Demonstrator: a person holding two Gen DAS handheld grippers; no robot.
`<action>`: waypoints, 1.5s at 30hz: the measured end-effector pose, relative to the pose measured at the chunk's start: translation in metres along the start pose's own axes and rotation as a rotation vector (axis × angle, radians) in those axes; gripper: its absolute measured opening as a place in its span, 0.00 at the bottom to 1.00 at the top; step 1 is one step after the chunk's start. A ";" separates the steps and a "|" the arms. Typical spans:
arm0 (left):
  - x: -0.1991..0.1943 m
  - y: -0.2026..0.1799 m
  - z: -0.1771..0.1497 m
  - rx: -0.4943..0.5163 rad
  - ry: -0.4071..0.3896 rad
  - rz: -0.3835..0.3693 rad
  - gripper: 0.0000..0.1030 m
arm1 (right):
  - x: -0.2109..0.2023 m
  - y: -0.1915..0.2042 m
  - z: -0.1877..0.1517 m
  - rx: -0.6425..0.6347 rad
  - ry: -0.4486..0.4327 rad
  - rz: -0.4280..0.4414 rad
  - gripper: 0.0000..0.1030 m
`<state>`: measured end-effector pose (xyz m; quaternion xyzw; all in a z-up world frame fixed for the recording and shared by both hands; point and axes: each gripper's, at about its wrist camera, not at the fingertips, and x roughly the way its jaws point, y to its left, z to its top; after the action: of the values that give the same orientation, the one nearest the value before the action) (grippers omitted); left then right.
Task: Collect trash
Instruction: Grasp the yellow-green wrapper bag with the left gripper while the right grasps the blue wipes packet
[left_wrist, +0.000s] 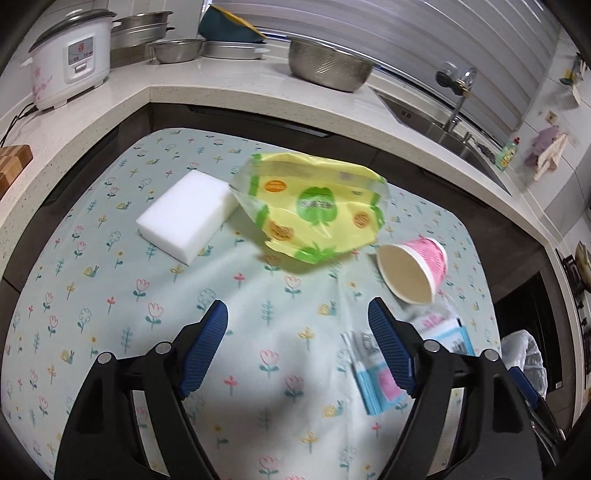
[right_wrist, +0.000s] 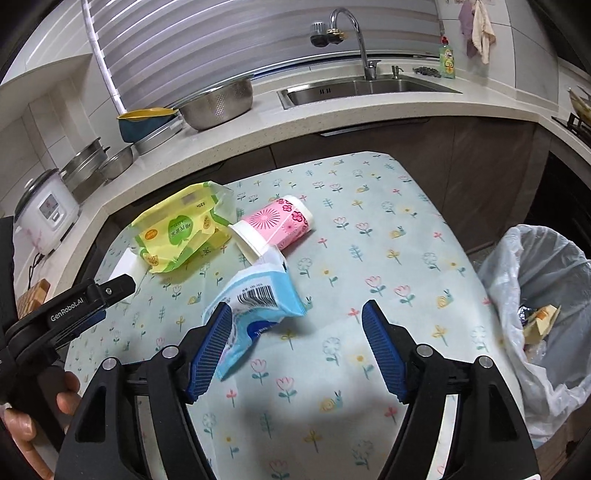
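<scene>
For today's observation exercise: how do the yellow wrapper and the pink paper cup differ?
The yellow wrapper is a soft, crumpled bag printed in green; the pink paper cup is a rigid cup lying on its side, mouth open. The wrapper looks larger than the cup. Both lie on the floral tablecloth.

Black-framed tongs (right_wrist: 295, 347) — ribbed blue pads (right_wrist: 208, 350), silver screws, white "GenRobot.AI" lettering, bare fingers (right_wrist: 22, 424).

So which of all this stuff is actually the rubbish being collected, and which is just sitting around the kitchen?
Part of the job:
- yellow wrapper
- pink paper cup, on its side
- blue packet
- bin with white liner, already holding some trash
- left tongs and right tongs, both open

Probably just lying about:
- white sponge block
- rice cooker
- steel colander
- dish soap bottle
</scene>
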<state>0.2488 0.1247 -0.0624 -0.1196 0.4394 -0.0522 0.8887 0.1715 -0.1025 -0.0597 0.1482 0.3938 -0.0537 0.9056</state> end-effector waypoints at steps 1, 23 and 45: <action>0.003 0.005 0.004 -0.011 -0.001 0.002 0.74 | 0.004 0.002 0.002 0.004 0.004 0.004 0.71; 0.100 0.024 0.048 -0.141 0.102 0.027 0.83 | 0.068 0.012 0.008 0.044 0.094 0.059 0.76; 0.059 -0.028 0.029 0.025 0.057 0.020 0.08 | 0.037 0.005 0.007 0.068 0.045 0.118 0.42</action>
<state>0.3079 0.0908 -0.0837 -0.1027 0.4650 -0.0520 0.8778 0.2024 -0.0996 -0.0811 0.2032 0.4027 -0.0100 0.8925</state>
